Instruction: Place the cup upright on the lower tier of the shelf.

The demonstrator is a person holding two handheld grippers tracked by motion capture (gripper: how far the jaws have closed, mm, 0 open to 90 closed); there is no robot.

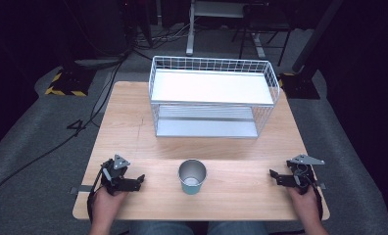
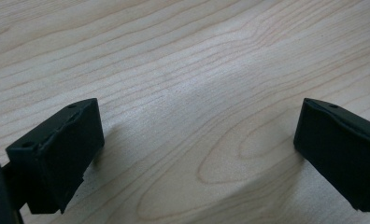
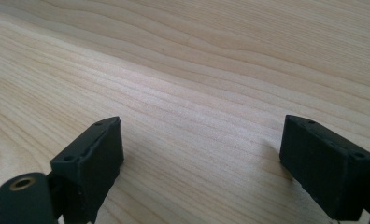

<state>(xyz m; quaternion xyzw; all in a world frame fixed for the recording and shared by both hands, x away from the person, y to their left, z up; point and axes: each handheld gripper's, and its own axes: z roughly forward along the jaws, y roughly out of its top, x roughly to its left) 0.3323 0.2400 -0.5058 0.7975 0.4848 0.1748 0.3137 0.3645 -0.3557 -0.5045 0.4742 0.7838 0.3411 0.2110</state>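
Metal cup (image 1: 192, 176) upright on table (image 1: 133, 122), between my 2 tools. Left tool (image 1: 133, 183), right tool (image 1: 278, 177): both wide open, empty. Cup likely light, rigid, slick; grip rim wall.

Your left hand-held gripper (image 1: 139, 180) has a black body topped by a grey three-cornered plate. Your right hand-held gripper (image 1: 273, 174) is built the same, with its own grey plate and a black cable trailing near your wrist. Each carries two blocky matte-black jaws with small screw holes along their top edges. A brass-coloured threaded insert sits beside the right unit's jaw. Your forearms are bare.
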